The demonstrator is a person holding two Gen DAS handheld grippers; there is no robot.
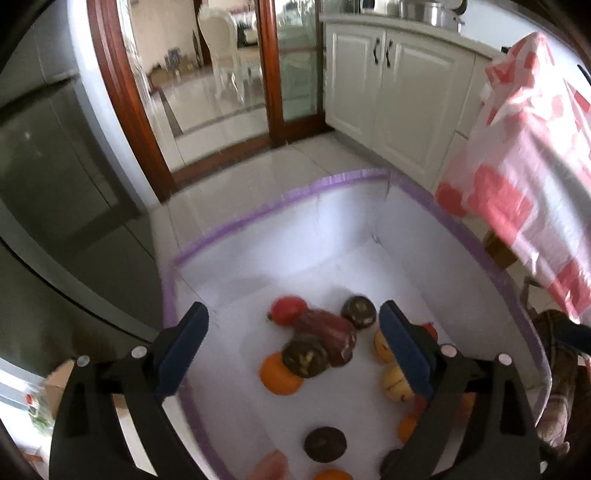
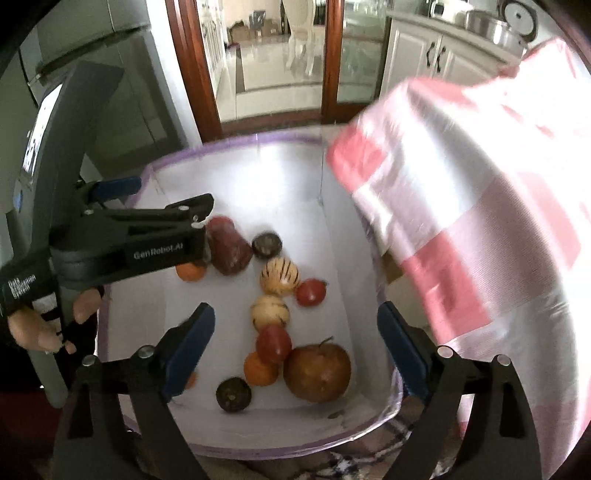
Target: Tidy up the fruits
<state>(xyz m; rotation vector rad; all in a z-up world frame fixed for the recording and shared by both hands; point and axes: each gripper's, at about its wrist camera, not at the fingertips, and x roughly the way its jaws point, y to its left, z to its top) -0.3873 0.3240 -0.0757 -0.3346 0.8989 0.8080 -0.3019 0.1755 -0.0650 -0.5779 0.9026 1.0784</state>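
Observation:
A white basket with a purple rim (image 1: 258, 206) (image 2: 236, 142) holds several fruits: a dark red wax apple (image 1: 328, 332) (image 2: 227, 247), dark round fruits (image 1: 360, 310) (image 2: 266, 244), oranges (image 1: 279, 374) (image 2: 258, 369), striped yellow melons (image 1: 393, 380) (image 2: 279, 275), red fruits (image 1: 286, 308) (image 2: 311, 291) and a large brown fruit (image 2: 317, 371). My left gripper (image 1: 291, 350) is open above the basket; it shows in the right wrist view (image 2: 159, 206). My right gripper (image 2: 295, 347) is open and empty over the basket. A pink-and-white plastic bag (image 1: 524, 155) (image 2: 480, 206) hangs at the right.
A dark fridge (image 1: 55, 177) stands left of the basket. White cabinets (image 1: 388, 81) with a steel pot (image 1: 428, 11) line the back right. A glass door with a wooden frame (image 1: 273, 74) is behind. Plaid cloth (image 2: 351, 461) lies under the basket.

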